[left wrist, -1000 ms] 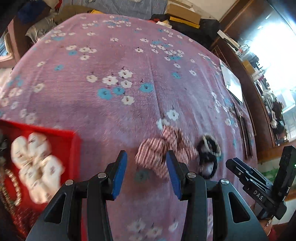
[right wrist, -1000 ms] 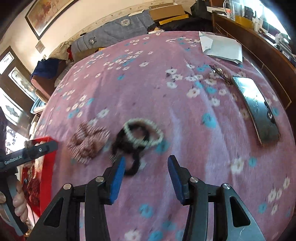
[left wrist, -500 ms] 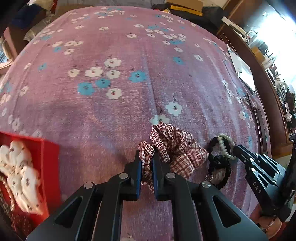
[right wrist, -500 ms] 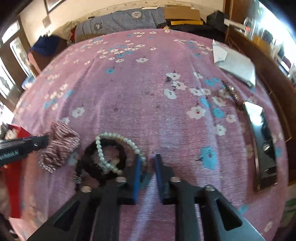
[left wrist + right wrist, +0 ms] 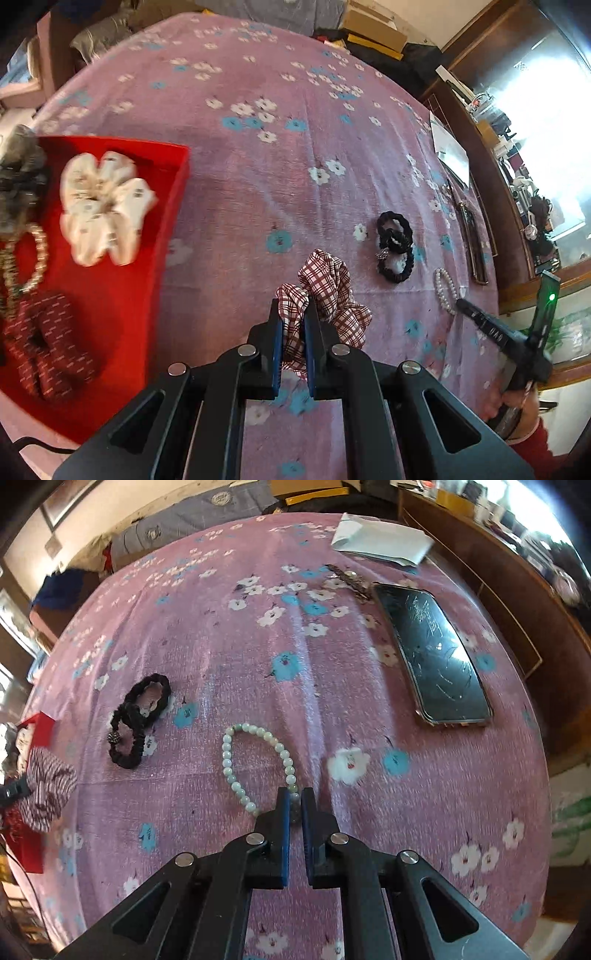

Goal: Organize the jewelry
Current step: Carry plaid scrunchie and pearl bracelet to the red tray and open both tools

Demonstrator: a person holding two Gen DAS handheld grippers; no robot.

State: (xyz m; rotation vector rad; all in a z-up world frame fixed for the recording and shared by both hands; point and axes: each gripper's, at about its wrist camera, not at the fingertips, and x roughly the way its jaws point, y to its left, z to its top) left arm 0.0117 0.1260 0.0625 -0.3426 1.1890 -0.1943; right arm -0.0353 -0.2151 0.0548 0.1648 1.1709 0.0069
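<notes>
My left gripper (image 5: pixel 293 314) is shut on a red-and-white plaid scrunchie (image 5: pixel 328 288), which hangs from its pads above the pink flowered bedspread (image 5: pixel 280 184). A red tray (image 5: pixel 177 192) at the left holds a white scrunchie (image 5: pixel 103 206), a dark red scrunchie (image 5: pixel 48 350), a grey one (image 5: pixel 18 181) and a pearl bracelet (image 5: pixel 37 254). My right gripper (image 5: pixel 294 797) is shut on a pale green bead bracelet (image 5: pixel 227 753) lying on the spread. Black hair ties (image 5: pixel 140 716) lie to its left.
A cracked phone (image 5: pixel 436 657), a white envelope (image 5: pixel 380 542) and a small metal clip (image 5: pixel 347 579) lie on the far right of the bedspread. A wooden cabinet (image 5: pixel 517 602) borders the right side. Folded clothes and boxes sit behind the bed.
Both grippers went from open to shut, the left on the plaid scrunchie, the right on the bead bracelet. The scrunchie moved left toward the tray; the bracelet was drawn off the black ties.
</notes>
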